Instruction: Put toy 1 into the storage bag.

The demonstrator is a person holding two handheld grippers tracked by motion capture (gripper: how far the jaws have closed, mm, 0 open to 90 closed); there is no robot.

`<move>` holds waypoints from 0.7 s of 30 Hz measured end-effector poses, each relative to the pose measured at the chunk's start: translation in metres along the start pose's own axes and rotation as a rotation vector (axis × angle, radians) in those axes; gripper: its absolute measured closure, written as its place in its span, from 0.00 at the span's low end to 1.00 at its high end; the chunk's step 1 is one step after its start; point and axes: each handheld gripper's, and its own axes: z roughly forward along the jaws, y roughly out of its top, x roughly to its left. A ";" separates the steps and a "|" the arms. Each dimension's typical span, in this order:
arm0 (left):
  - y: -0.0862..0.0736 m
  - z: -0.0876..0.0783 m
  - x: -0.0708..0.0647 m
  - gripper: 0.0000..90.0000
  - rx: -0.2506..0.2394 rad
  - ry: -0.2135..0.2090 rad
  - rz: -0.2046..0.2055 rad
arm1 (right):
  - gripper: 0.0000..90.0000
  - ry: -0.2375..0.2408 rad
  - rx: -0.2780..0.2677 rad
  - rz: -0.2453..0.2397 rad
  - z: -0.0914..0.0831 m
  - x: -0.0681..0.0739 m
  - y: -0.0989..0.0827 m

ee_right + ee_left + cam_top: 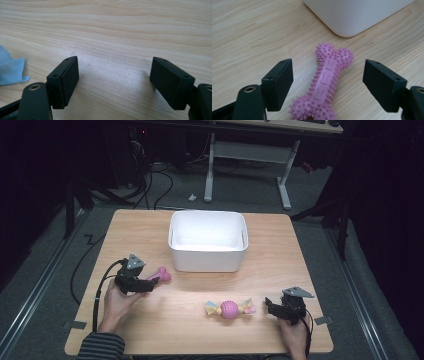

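The left gripper (327,80) holds its fingers wide apart around a spiky pink bone toy (324,85) lying on the table (150,330) just beside the white bin (207,240). The right gripper (113,82) is likewise spread, over bare wood near a pink ball toy (229,309).

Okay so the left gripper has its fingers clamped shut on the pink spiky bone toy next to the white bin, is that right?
Not quite. The left gripper is open, not clamped: in the left gripper view its fingers stand apart on either side of the pink spiky bone toy, with a gap to each. The rest holds: the toy lies on the table beside the white bin.
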 end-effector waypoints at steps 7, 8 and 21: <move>0.005 0.011 0.000 0.30 0.053 0.000 0.043 | 0.26 0.000 0.000 0.000 0.000 0.000 0.000; 0.004 0.012 0.001 0.31 0.057 -0.003 0.042 | 0.26 0.000 0.000 -0.001 0.000 0.000 0.000; 0.000 0.031 0.005 0.37 0.151 0.001 0.075 | 0.26 0.001 -0.001 -0.002 0.000 0.000 0.000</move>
